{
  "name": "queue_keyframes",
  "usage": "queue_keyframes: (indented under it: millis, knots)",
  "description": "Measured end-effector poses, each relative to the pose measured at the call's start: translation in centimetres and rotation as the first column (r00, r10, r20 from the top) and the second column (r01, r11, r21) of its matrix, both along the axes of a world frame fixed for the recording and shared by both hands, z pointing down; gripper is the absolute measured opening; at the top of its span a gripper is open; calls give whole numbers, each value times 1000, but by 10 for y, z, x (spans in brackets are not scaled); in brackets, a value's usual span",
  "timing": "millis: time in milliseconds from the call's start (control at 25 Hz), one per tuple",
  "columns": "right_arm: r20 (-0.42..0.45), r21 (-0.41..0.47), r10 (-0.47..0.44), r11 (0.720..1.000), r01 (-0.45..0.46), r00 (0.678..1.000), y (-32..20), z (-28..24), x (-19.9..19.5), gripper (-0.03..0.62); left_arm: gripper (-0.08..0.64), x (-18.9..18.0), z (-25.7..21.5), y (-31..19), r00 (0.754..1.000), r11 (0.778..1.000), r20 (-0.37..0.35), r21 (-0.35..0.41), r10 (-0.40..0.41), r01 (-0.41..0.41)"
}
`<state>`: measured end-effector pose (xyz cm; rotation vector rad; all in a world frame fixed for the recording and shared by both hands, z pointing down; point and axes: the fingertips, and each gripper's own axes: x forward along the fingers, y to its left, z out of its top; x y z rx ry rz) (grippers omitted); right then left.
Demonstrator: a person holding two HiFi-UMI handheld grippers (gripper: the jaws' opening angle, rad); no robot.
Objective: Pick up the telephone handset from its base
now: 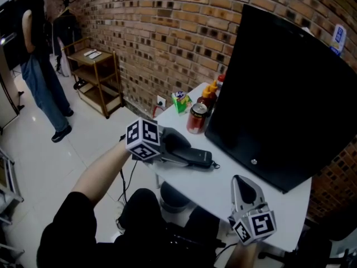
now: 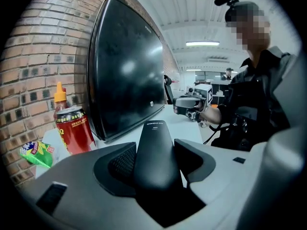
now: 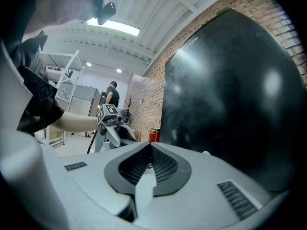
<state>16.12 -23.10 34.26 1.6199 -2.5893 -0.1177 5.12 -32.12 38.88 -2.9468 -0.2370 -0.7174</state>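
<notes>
The black telephone handset (image 1: 196, 156) lies lengthwise near the left edge of the white table (image 1: 223, 188); I cannot make out its base. My left gripper (image 1: 181, 151) reaches in from the left, and its jaws stand on either side of the handset. In the left gripper view the handset (image 2: 156, 147) fills the gap and both pads (image 2: 123, 163) touch its sides. My right gripper (image 1: 241, 180) hovers over the table's near right part with its jaws together and nothing in them. In the right gripper view its pads (image 3: 163, 163) meet.
A large black monitor (image 1: 279, 94) stands close behind the handset. A red can (image 1: 196, 118), sauce bottles (image 1: 210, 95) and a green packet (image 1: 179, 101) crowd the table's far end. On the floor at far left are a wooden shelf cart (image 1: 99, 74) and a standing person (image 1: 39, 54).
</notes>
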Motion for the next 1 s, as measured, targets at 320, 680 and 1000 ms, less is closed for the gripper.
queue_keyframes:
  millis: [320, 680, 1000]
  knots:
    - [2, -2, 0, 1000, 0, 1000, -2, 0, 2, 11, 258, -11, -27, -2, 983, 999, -181, -44, -10, 2]
    - [-34, 14, 25, 1000, -24, 999, -4, -5, 9, 11, 258, -81, -105, -24, 760, 966, -627, -259, -172, 5]
    - [-21, 16, 29, 999, -29, 999, 0, -12, 9, 11, 258, -122, -121, -15, 665, 966, -718, -259, -203, 15]
